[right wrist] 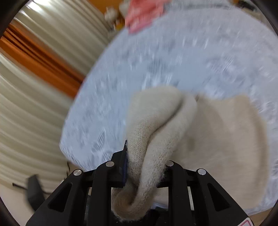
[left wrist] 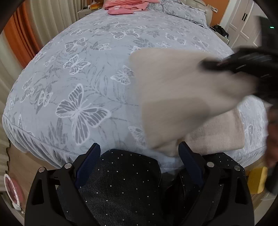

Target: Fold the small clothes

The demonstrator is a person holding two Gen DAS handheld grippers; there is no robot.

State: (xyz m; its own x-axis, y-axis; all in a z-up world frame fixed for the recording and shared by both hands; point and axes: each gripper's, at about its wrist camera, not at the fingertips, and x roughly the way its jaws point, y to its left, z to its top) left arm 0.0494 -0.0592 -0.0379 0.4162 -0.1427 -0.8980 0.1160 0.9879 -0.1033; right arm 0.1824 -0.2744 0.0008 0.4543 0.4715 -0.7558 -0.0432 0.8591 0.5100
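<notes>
A beige knit garment is lifted above the grey butterfly-print bedspread, blurred, while its lower part lies flat near the bed's front edge. My right gripper comes in from the right and is shut on the garment's upper edge. In the right wrist view the knit is bunched between the fingers of that gripper. My left gripper stands open at the bed's front edge. The hanging cloth touches its right finger, and nothing is pinched.
Pink clothes lie at the far end of the bed beside a pillow. A person's dark studded trousers fill the foreground. Cream and orange curtains hang at the left, white cupboards stand at the right, and a yellow object sits low right.
</notes>
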